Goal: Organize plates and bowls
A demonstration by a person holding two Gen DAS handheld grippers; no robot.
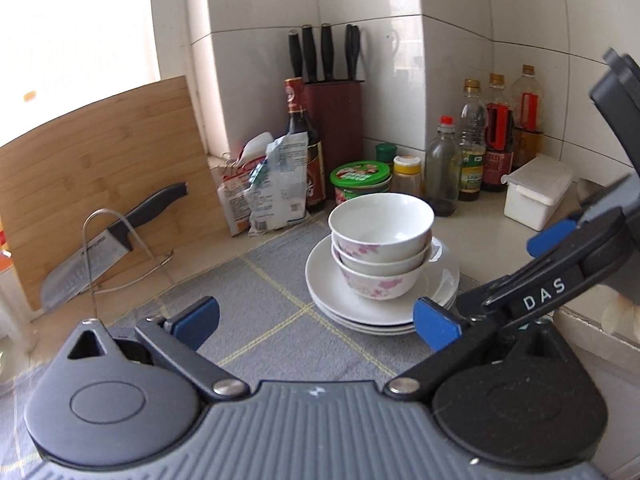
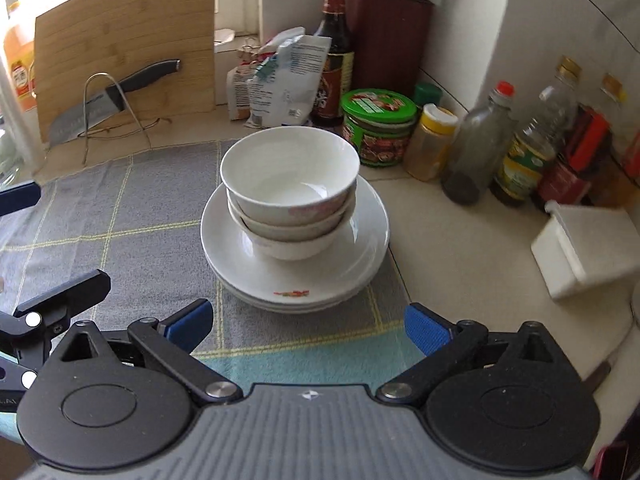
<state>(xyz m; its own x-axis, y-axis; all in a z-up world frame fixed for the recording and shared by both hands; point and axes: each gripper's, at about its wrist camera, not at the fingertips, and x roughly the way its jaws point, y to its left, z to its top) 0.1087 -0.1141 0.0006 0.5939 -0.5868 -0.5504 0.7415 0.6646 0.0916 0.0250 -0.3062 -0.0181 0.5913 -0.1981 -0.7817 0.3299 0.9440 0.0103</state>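
Bowls [image 2: 288, 192] stacked on plates [image 2: 296, 276], ahead of both spread, empty tongs [image 1: 316, 320] [image 2: 308, 326].

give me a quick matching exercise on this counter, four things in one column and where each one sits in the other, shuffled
Things:
1. stack of bowls
2. cleaver
3. green-lidded tub
4. white plastic box

Places:
A. leaning in a wire stand in front of the bamboo cutting board
B. on the bare counter at the right, off the grey mat
C. nested on top of the stacked plates
D. just behind the plates, beside the yellow-capped jar

Pairs: 1-C, 2-A, 3-D, 4-B
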